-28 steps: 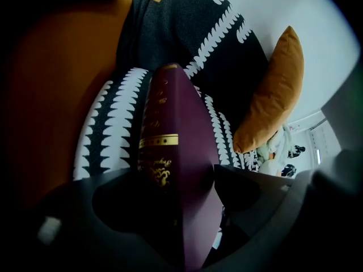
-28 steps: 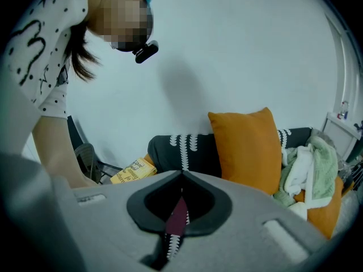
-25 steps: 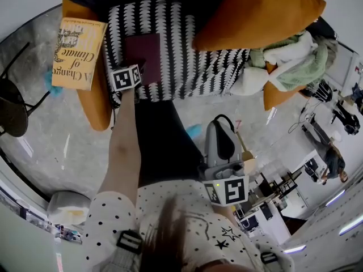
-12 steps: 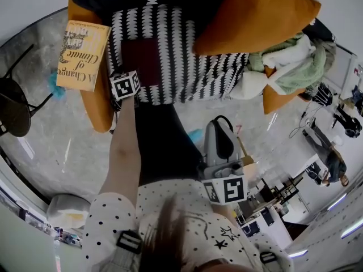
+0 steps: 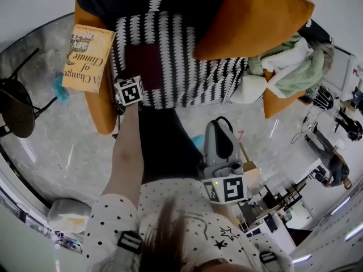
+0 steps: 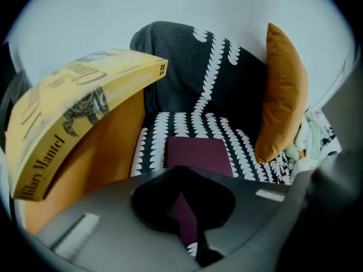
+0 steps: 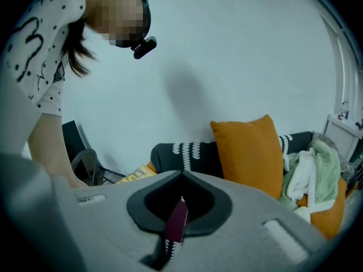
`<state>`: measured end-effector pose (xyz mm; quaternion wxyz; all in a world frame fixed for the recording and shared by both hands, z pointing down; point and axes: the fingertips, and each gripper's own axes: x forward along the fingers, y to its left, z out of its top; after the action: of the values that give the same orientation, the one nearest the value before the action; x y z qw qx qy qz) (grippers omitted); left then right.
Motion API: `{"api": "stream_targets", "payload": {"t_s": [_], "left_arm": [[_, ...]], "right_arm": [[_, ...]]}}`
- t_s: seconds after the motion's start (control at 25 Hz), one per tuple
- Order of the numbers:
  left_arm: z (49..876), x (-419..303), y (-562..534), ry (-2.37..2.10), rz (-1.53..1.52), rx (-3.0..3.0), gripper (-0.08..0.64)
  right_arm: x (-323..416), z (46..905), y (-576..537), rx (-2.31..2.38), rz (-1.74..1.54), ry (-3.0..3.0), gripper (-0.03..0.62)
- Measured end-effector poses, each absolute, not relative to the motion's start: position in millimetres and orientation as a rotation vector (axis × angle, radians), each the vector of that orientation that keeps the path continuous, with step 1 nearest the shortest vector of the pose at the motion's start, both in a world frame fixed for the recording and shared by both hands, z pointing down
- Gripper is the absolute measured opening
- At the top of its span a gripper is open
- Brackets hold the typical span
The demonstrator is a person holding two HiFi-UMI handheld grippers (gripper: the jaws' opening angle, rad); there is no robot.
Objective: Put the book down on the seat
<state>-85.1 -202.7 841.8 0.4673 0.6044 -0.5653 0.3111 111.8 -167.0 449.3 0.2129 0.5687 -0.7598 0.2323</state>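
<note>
A dark maroon book (image 5: 144, 66) lies flat on the black-and-white patterned seat (image 5: 198, 72) of an orange armchair. The left gripper view has the maroon book (image 6: 198, 153) just beyond the jaws, flat on the seat (image 6: 238, 143). My left gripper (image 5: 129, 83) hovers at the seat's front left edge, beside the book's near corner. Its jaws (image 6: 182, 180) are shut with nothing between them. My right gripper (image 5: 222, 152) hangs back over the floor near my body, jaws (image 7: 181, 180) together and empty.
A yellow paperback (image 5: 88, 58) rests on the orange left armrest (image 5: 102, 109). An orange cushion (image 5: 255, 16) leans at the seat's right. Green and white clothes (image 5: 289, 67) are piled to the right. A black round stand (image 5: 14, 109) is on the floor at left.
The whole view has slid down a little. The left gripper stays at the front left corner of the maroon book, which has not moved on the seat. The right gripper is where it was.
</note>
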Motion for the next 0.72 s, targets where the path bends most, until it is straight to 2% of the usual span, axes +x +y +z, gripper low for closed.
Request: {"api": "stream_targets", "payload": {"t_s": [0.72], "left_arm": [[733.2, -92.0, -234.3, -1.517, 0.623, 1.700, -0.008]], "right_arm": [[107.4, 414.3, -163.2, 1.608, 0.533, -2.240, 0.000]]}}
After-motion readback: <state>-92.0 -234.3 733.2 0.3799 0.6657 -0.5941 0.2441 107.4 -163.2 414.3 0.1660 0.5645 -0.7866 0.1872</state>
